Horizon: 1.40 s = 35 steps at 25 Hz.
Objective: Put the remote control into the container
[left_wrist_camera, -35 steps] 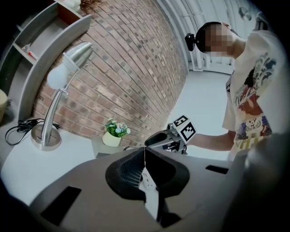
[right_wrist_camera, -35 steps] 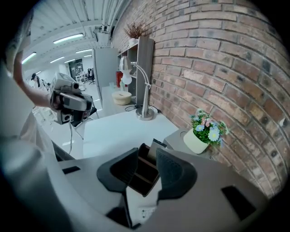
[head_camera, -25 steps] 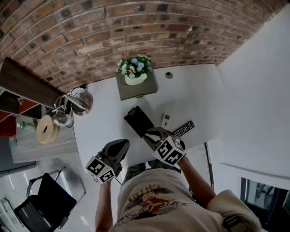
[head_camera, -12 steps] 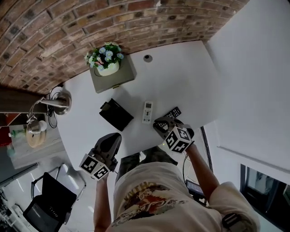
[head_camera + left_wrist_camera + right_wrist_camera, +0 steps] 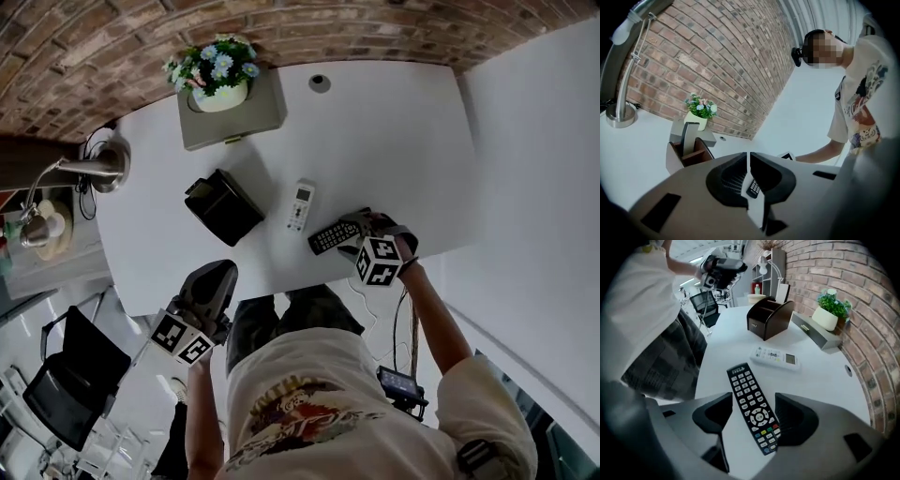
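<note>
Right gripper (image 5: 753, 401) lowered over remote control (image 5: 324, 237); jaws just opened wide, straddling it.

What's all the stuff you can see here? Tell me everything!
black remote: one, black, table's near edge.
white remote: one, white, mid-table.
container: one, dark, left of the white remote.
flower pot: one, white, on a grey stand by the brick wall.
lamp: one, silver, table's left end.
table: one, white.
chair: one, black, lower left floor.
left gripper: shut, empty, table's near-left edge.
right gripper: open, jaws have just been opening, black remote between them, not gripped.
</note>
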Each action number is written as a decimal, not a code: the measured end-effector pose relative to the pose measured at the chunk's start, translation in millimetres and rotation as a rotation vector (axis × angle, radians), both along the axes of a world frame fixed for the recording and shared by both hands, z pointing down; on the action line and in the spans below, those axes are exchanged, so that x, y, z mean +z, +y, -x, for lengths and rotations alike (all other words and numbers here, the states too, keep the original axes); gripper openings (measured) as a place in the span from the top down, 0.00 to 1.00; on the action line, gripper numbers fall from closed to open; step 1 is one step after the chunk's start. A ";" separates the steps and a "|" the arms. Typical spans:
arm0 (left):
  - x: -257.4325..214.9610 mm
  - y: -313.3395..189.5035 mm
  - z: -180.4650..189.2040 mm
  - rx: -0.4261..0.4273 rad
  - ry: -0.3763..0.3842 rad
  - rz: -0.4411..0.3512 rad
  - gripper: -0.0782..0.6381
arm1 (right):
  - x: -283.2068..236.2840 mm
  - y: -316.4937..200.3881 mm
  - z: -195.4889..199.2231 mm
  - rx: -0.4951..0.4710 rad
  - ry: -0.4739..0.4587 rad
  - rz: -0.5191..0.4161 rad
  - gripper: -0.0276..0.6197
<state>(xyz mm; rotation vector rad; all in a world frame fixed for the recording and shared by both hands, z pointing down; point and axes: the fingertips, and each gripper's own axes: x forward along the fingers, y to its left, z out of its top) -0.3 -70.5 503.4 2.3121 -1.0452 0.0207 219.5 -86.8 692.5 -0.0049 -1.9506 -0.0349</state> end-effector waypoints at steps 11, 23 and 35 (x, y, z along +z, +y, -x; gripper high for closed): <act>15.1 29.5 6.6 -0.073 -0.003 0.068 0.88 | 41.7 11.6 5.2 -0.235 0.118 0.044 0.54; -5.1 39.7 15.3 -0.112 -0.008 0.017 0.88 | 28.1 10.9 6.0 -0.073 0.098 0.032 0.59; -16.4 53.5 26.6 -0.161 0.016 0.001 0.88 | -144.2 -60.3 110.1 0.528 -0.799 0.074 0.59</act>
